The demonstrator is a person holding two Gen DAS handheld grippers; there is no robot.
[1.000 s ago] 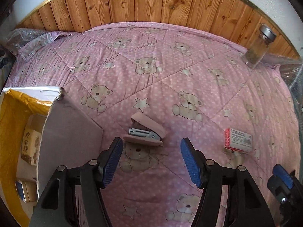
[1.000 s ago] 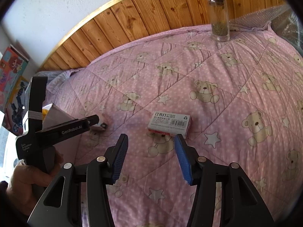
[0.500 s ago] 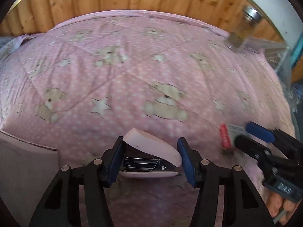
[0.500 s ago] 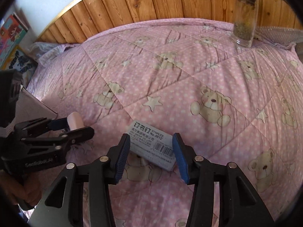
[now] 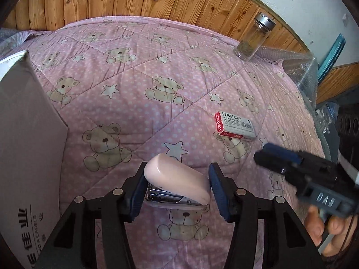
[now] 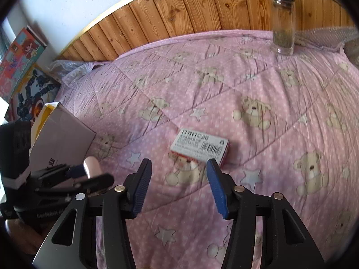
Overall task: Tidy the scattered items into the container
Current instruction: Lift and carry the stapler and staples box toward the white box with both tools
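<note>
Left gripper (image 5: 177, 188) is clamped on the pale pink plastic stapler with a bright metal magazine (image 5: 177, 185), one blue ribbed pad against each end, and carries it clear of the pink quilted bedcover printed with bears and stars (image 5: 139, 85). Right gripper (image 6: 177, 186) stands wide and holds nothing; it hovers just short of the small white-and-red cardboard box of staples (image 6: 199, 149), which lies flat on the bedcover.

Handling, stapler: judged light and rigid. Its rounded pink shell looks smooth, so a hold across the curved ends may slip or let the body pivot. A hold across the flat sides, near mid-length, would seat better.

Handling, staple box: judged small, dense for its size, with thin card walls that can crush. Take hold across the short width, on the two long side faces, with moderate pressure.

Orientation, stapler: the long axis runs crosswise between the pads. The rounded end sits high at the left pad; the other end sits lower at the right pad, magazine downward.

Orientation, staple box: in the right wrist view the long axis runs left to right, slightly skewed, printed face up.

Container: the grey cardboard carton with a yellow interior (image 6: 60, 134) stands to the left, beside the left gripper. A glass jar with a metal lid (image 6: 281, 20) stands upright, well apart, by the wooden wall panelling (image 6: 202, 9).
</note>
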